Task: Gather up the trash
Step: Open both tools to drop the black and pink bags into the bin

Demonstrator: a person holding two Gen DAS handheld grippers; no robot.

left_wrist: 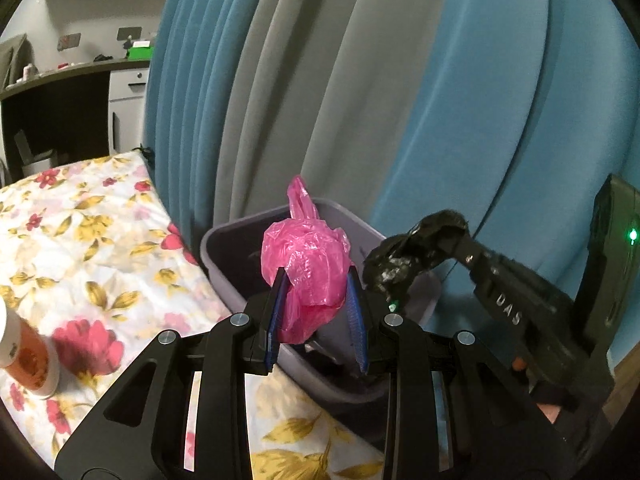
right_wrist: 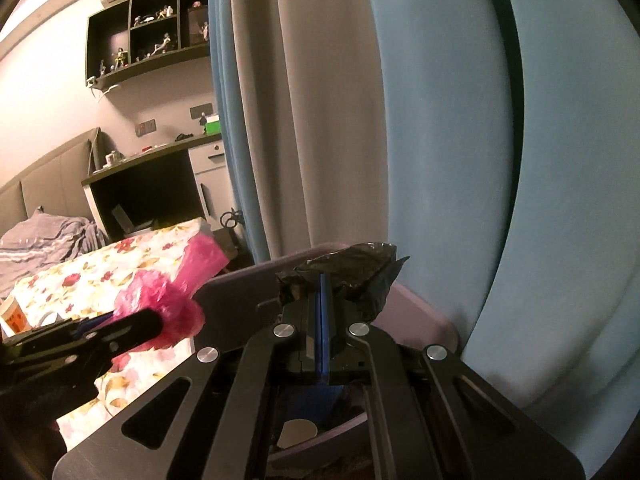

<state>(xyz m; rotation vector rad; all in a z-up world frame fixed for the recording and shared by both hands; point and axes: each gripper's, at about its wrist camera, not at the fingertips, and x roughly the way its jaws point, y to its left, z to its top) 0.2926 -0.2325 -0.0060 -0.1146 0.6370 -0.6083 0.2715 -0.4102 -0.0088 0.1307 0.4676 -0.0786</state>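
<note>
Over the bin, pink bag stands upright.

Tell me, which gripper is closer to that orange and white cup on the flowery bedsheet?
Left. The left gripper, clamping a pink bag, sits beside the bedsheet holding the cup. The right gripper, with black plastic, is farther, across the bin.
</note>
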